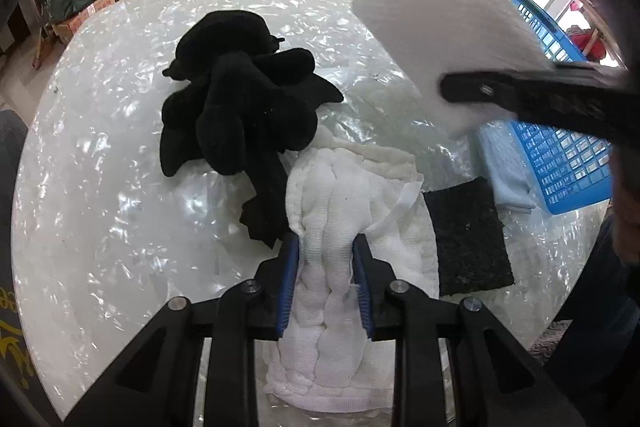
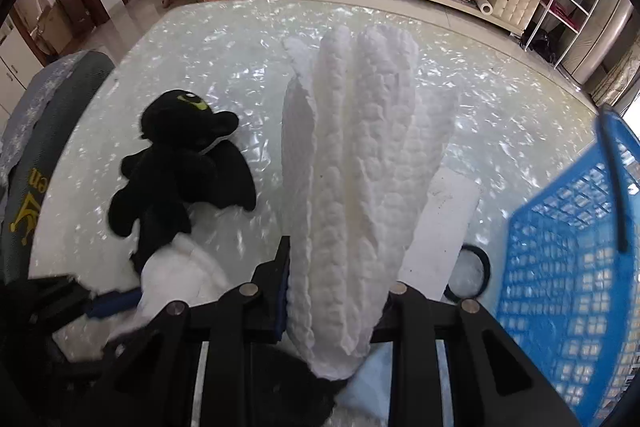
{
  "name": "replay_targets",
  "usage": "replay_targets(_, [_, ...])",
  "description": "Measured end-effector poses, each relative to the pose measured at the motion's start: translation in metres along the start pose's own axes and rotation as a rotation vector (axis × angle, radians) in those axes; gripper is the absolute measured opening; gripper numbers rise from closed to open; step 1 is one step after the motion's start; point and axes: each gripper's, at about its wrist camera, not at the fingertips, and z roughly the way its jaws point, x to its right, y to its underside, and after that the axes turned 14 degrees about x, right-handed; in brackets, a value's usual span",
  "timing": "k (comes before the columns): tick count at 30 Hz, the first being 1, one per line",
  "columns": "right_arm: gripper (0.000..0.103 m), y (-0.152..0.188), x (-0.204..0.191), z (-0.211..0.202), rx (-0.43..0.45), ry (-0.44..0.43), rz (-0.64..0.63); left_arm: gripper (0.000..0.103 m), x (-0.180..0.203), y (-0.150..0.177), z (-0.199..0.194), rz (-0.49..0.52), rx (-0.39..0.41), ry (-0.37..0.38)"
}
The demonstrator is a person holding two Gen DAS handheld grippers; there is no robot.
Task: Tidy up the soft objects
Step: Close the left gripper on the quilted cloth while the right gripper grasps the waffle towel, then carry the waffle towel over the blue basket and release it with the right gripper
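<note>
My left gripper (image 1: 326, 243) is shut on a white gauze cloth (image 1: 340, 195) that lies bunched on the table, with the cloth pinched between the blue pads. A black plush toy (image 1: 240, 99) lies just beyond it, touching the cloth. My right gripper (image 2: 340, 267) is shut on a white bumpy pad (image 2: 360, 167) and holds it up off the table. In the left wrist view that white pad (image 1: 432, 11) hangs at the upper right in the right gripper (image 1: 452, 87). In the right wrist view the plush toy (image 2: 180, 171) lies at the left, with the left gripper (image 2: 112, 303) below it.
A blue plastic basket (image 1: 568, 155) (image 2: 568, 267) stands at the table's right edge. A dark scouring pad (image 1: 466, 239) and a light blue cloth (image 1: 508, 167) lie beside it. A black ring (image 2: 468, 275) and a white sheet (image 2: 444, 227) rest near the basket. A grey chair (image 2: 48, 147) stands at the left.
</note>
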Motion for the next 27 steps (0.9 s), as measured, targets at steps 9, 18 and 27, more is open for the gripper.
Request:
replay_targets(9, [0.025,0.008,-0.004,-0.046,0.034,-0.031,-0.007,0.024,0.011,0.002,-0.011,0.028,0.036,-0.047])
replay_targets(18, [0.025,0.022,0.004,-0.066,0.053,-0.037,0.012,0.022,0.034,-0.013,-0.054,0.055,0.135,-0.026])
replay_targets(27, [0.025,0.027,0.01,-0.095,0.096,-0.038,0.016,0.022,0.055,-0.028,-0.082,0.097,0.185,-0.037])
